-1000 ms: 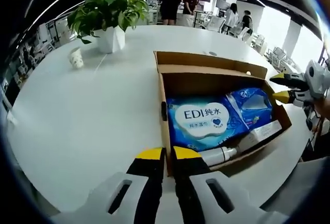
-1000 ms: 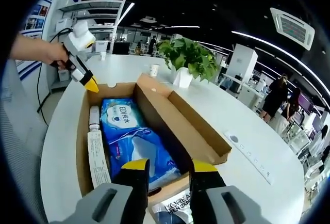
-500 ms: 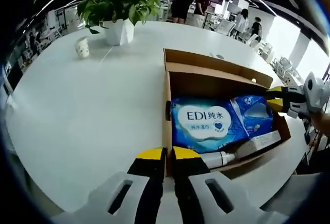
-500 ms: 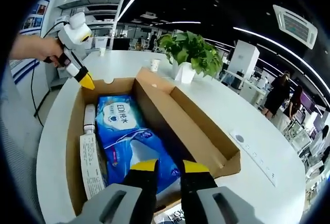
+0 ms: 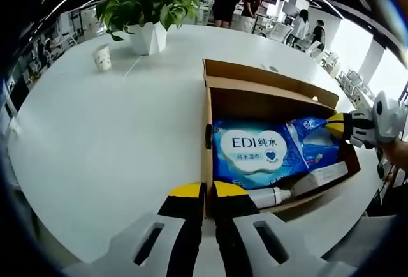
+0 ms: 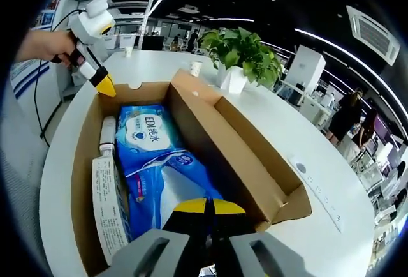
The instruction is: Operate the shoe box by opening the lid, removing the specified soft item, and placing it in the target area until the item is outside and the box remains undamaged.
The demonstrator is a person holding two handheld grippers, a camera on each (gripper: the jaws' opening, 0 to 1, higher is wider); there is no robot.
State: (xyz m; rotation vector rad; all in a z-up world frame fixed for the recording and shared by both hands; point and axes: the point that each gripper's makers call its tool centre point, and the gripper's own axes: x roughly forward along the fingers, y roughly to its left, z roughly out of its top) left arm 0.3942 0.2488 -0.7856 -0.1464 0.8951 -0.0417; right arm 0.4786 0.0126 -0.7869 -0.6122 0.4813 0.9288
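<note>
left gripper (image 5: 207, 191): bottom centre of the left gripper view, yellow-tipped jaws clenched on the near wall of the shoe box (image 5: 205, 108), at its lower left corner. right gripper (image 6: 208, 206): bottom centre of the right gripper view, jaws drawn together on the pale blue soft pack (image 6: 182, 191) lying at the near end of the box; seen from the left gripper view, it reaches in from the right edge onto that pack.

shoe box: cardboard, open, lid folded back along its far side on the white round table (image 5: 108, 124). contents, centre of frame: a blue wet wipes pack (image 5: 254, 152) marked "edi", touching the soft pack on its right; a white bottle (image 5: 268, 193) and a white carton (image 5: 322, 170) along the lower wall.

upper left of the left gripper view: a potted plant (image 5: 148, 7) and a paper cup (image 5: 101, 57), well apart from the box. people stand in the background, top centre.
</note>
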